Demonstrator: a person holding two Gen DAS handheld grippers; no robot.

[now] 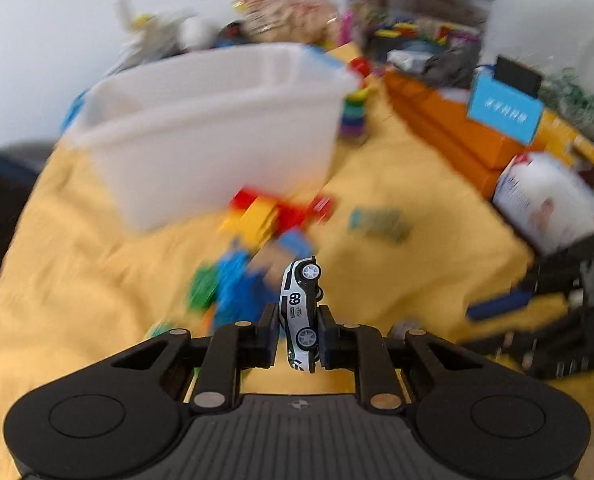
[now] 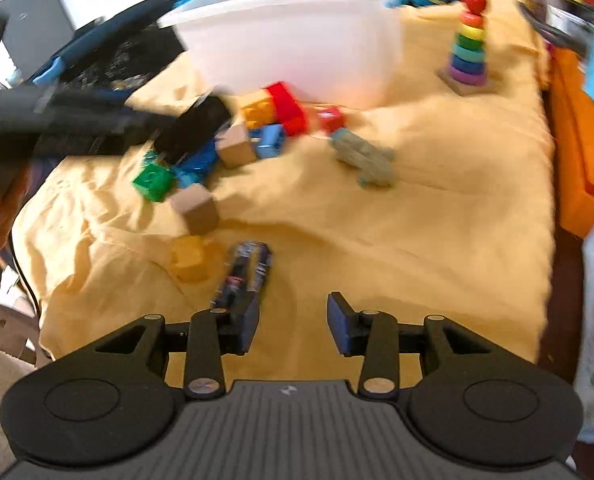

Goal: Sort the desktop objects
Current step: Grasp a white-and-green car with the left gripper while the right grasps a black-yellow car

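Observation:
My left gripper point(image 1: 299, 320) is shut on a small white toy car point(image 1: 302, 304) marked 69, held nose-up above the yellow cloth point(image 1: 77, 280). Beyond it lies a blurred pile of red, yellow, blue and green blocks point(image 1: 265, 220), with a white plastic bin point(image 1: 217, 128) behind. My right gripper point(image 2: 293, 308) stands open over the cloth with nothing between its fingers. A dark blue toy car point(image 2: 243, 272) lies just ahead of its left finger. In the right wrist view the left gripper shows as a black blur point(image 2: 201, 120) over the block pile point(image 2: 273, 120).
A grey-green toy point(image 2: 365, 160), a wooden cube point(image 2: 197, 208) and a yellow block point(image 2: 191, 258) lie on the cloth. A rainbow ring stacker point(image 2: 467, 48) stands at the back right. Orange boxes point(image 1: 457, 128) and a white pack point(image 1: 549, 200) line the right side.

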